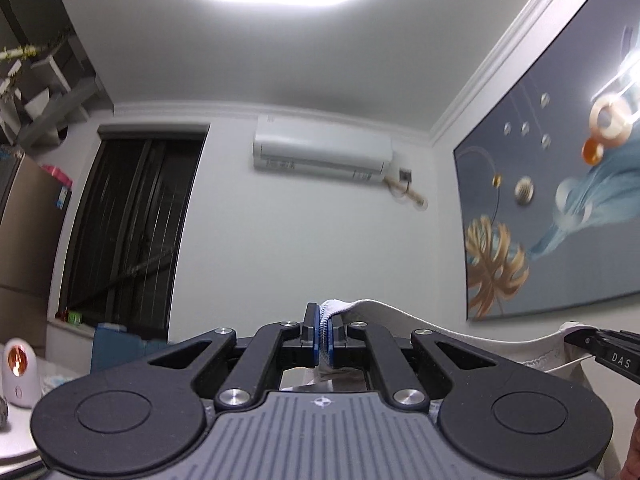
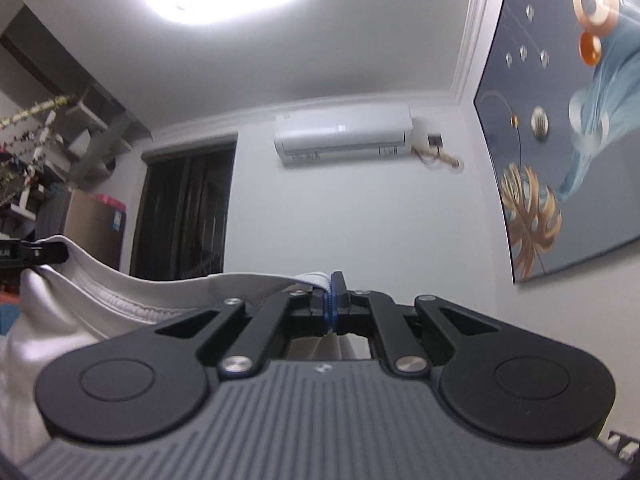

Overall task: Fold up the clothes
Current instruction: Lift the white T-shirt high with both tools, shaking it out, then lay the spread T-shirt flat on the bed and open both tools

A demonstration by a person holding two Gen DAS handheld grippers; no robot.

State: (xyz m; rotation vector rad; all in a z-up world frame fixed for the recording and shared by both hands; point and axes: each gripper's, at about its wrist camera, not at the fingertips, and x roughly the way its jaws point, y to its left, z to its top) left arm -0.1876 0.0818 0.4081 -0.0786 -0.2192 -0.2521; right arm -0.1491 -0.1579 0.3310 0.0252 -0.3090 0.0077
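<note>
Left gripper [image 1: 325,340]: low centre of its view, clamped on garment's ribbed edge.
Garment [image 1: 400,316]: white, strung rightward from those pads to the right gripper [image 1: 580,338].
Right gripper, own view [image 2: 331,312]: clamped on garment [image 2: 132,296], cloth trailing left.
Background: window [image 1: 132,232], air conditioner [image 1: 322,152], painting [image 1: 560,200].
</note>
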